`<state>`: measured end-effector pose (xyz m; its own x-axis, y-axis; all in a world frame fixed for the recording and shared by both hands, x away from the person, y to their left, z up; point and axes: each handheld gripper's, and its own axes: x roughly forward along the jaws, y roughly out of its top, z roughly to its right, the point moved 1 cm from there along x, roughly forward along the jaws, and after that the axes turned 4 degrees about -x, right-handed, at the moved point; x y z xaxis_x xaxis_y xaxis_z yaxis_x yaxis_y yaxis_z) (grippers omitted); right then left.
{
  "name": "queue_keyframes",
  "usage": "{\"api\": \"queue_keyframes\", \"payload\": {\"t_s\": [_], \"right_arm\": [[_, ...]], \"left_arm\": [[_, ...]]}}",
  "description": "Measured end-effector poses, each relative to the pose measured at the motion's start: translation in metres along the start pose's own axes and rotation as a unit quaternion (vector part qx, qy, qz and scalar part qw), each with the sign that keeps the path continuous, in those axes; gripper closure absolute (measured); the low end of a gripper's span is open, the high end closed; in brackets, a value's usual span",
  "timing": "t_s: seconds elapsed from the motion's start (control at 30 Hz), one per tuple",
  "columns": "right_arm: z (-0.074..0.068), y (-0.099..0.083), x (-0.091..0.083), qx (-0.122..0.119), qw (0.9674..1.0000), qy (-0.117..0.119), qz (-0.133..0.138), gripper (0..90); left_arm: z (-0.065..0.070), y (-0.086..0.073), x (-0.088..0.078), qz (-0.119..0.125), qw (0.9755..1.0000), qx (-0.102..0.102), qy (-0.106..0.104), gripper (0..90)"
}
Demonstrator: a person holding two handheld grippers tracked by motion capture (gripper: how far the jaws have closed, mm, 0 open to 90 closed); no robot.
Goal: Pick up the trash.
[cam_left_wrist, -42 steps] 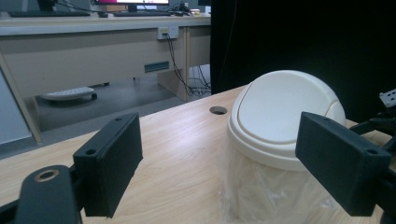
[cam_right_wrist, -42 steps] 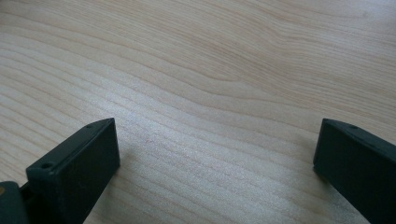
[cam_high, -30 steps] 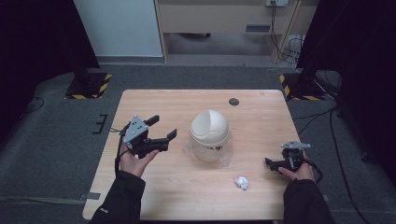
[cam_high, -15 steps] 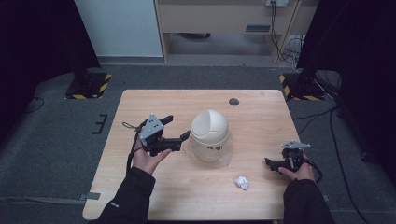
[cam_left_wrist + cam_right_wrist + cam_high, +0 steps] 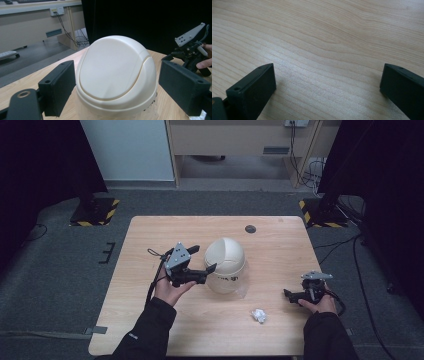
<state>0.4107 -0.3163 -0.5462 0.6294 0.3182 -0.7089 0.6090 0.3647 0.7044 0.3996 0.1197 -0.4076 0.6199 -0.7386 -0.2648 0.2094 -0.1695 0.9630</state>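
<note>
A cream dome-shaped bin with a swing lid (image 5: 225, 260) stands near the middle of the wooden table (image 5: 150, 320), on a clear base. My left gripper (image 5: 202, 259) is open just left of the bin, jaws pointing at it. In the left gripper view the bin (image 5: 115, 67) looms close, and the left gripper (image 5: 117, 85) has one black jaw on either side of the bin's lower part without touching it. My right gripper (image 5: 289, 293) rests low at the table's right edge. In its own view the right gripper (image 5: 327, 82) is open over bare wood.
A crumpled white paper ball (image 5: 258, 315) lies on the table between the bin and the right gripper. A small dark disc (image 5: 250, 228) sits near the far edge. The right hand and its gripper (image 5: 192, 50) show beyond the bin in the left gripper view.
My left gripper has moved right across the table, from well left of the bin to right beside it, jaws still open. The right gripper has stayed put.
</note>
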Motion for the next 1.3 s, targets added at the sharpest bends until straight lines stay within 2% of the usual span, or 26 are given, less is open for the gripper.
{"api": "queue_keyframes", "payload": {"t_s": [0.3, 0.67, 1.3], "right_arm": [[0.0, 0.0, 0.0, 0.0, 1.0, 0.0, 0.0, 0.7], [0.0, 0.0, 0.0, 0.0, 1.0, 0.0, 0.0, 0.7], [0.0, 0.0, 0.0, 0.0, 1.0, 0.0, 0.0, 0.7]], "left_arm": [[0.004, -0.002, 0.015, -0.019, 0.9997, 0.001, -0.015, 13.5], [0.007, -0.007, 0.027, -0.043, 0.9989, 0.0, -0.021, 13.9], [0.011, -0.014, 0.041, -0.076, 0.9966, -0.006, -0.031, 14.7]]}}
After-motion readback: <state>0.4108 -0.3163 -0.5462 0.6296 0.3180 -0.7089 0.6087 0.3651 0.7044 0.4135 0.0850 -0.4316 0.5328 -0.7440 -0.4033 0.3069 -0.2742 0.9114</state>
